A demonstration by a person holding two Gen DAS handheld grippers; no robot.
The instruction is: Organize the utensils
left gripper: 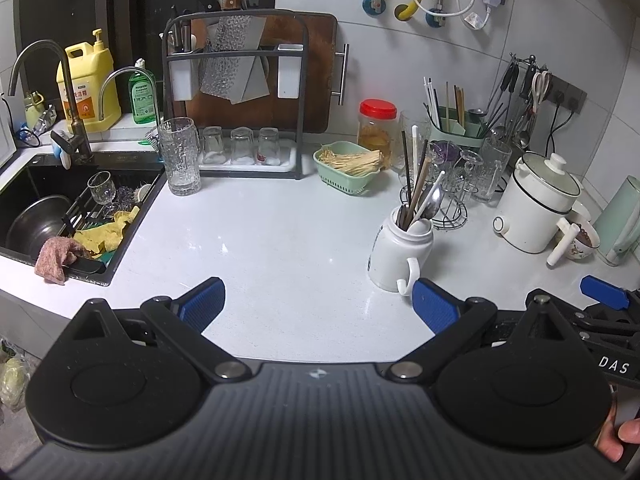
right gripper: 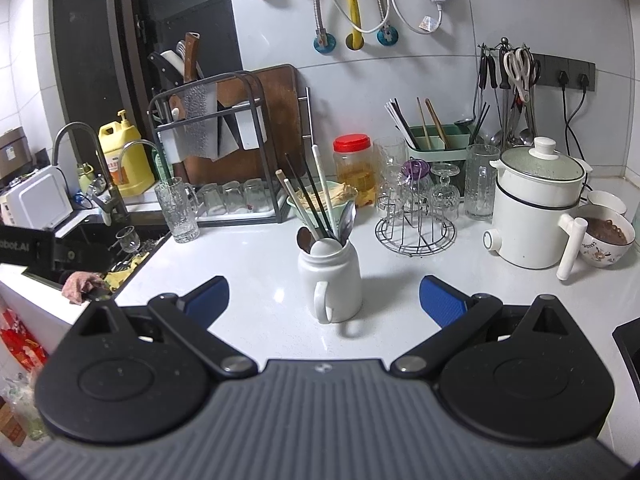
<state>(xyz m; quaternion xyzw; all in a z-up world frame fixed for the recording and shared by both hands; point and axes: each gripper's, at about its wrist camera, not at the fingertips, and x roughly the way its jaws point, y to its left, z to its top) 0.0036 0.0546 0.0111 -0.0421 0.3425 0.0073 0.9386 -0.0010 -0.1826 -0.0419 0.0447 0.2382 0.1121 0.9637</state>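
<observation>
Left wrist view: the left gripper hangs over bare white counter, jaws spread wide and holding nothing. The white mug stands just beyond its right finger, handle turned toward the camera, packed with chopsticks and spoons standing on end. Farther back by the wall, a green utensil caddy holds more chopsticks upright in compartments, likely the sorted home for such pieces. The right gripper's blue fingertip shows at the right edge.

Right wrist view: the right gripper faces the mug squarely, jaws wide and empty on either side of it. Dark and pale chopsticks lean out over the rim, and spoon bowls sit among them. The caddy stands behind a wire glass rack. Whether these utensils are coming out of the mug or have been gathered into it, I cannot tell.
</observation>
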